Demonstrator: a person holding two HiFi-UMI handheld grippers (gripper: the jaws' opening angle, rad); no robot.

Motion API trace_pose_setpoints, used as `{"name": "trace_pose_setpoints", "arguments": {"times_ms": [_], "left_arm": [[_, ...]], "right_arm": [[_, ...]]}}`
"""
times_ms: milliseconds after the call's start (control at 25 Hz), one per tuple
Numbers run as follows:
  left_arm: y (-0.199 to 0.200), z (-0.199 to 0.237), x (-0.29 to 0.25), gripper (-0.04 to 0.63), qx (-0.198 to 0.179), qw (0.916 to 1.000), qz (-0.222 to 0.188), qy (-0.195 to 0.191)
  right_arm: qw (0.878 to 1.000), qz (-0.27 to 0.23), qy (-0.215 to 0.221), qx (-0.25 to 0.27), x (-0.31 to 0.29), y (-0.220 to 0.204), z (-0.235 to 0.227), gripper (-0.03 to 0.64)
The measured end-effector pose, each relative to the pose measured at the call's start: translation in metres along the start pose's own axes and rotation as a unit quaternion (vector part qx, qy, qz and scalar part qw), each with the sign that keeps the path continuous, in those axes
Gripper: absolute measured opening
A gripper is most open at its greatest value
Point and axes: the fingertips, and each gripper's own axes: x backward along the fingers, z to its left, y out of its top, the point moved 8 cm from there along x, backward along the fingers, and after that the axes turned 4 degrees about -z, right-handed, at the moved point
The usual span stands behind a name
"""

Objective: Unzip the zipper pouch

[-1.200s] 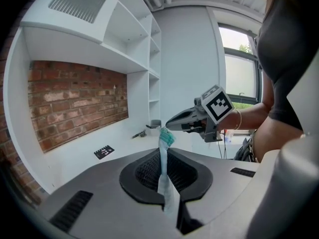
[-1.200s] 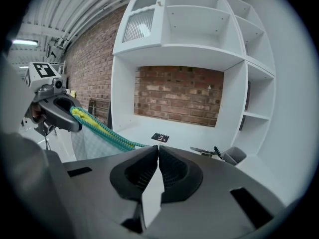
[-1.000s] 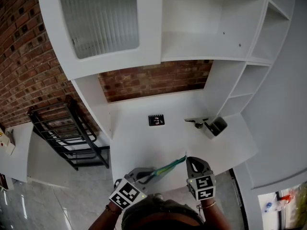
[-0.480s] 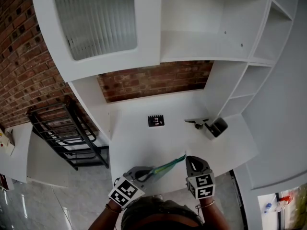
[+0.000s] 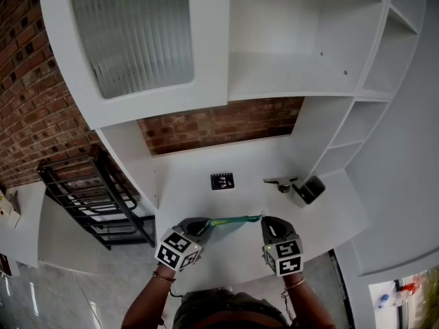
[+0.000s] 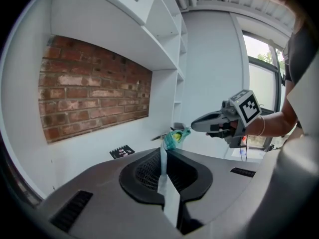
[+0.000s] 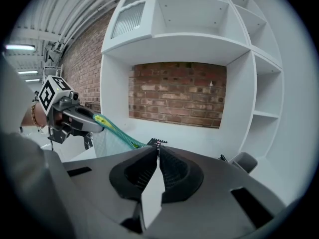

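A teal zipper pouch (image 5: 233,220) hangs stretched almost level between my two grippers, above the front part of the white desk (image 5: 206,204). My left gripper (image 5: 207,224) is shut on the pouch's left end. My right gripper (image 5: 263,219) is shut on its right end, at the end of the zipper; I cannot make out the pull itself. In the left gripper view the pouch (image 6: 174,137) runs from my jaws to the right gripper (image 6: 195,127). In the right gripper view the zipper band (image 7: 119,132) leads to the left gripper (image 7: 99,124), with pale mesh hanging below it.
A black marker card (image 5: 221,181) lies mid-desk. A small metal piece (image 5: 281,180) and a dark cup-like object (image 5: 310,188) sit at the right back. White shelves and a brick wall (image 5: 219,122) rise behind. A black metal rack (image 5: 89,194) stands at the left.
Both grippers have moved forward over the desk with the pouch. The pouch, which sloped down to the left before, now hangs nearly level.
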Motion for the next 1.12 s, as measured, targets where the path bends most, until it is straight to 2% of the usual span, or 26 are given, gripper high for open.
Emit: {"name": "trace_pose_setpoints", "arguments": {"times_ms": [200, 480, 600, 840, 1120], "left_arm": [[0.013, 0.03, -0.026, 0.011, -0.053, 0.998, 0.022, 0.027], [0.012, 0.077, -0.053, 0.011, -0.113, 0.99, 0.045, 0.071], [0.016, 0.093, -0.059, 0.011, -0.13, 0.9872, 0.039, 0.083], [0.028, 0.101, -0.066, 0.011, -0.164, 0.9822, -0.01, 0.091], [0.005, 0.074, -0.078, 0.011, -0.191, 0.9793, 0.029, 0.061]], "right_arm": [[0.998, -0.005, 0.001, -0.061, 0.002, -0.004, -0.008, 0.017], [0.996, 0.012, -0.012, -0.085, 0.02, -0.025, -0.012, 0.017], [0.996, 0.015, -0.013, -0.088, 0.028, -0.03, -0.009, 0.015], [0.996, 0.019, -0.02, -0.09, 0.037, -0.033, -0.008, 0.015], [0.995, 0.02, -0.03, -0.098, 0.044, -0.039, -0.001, 0.015]]}}
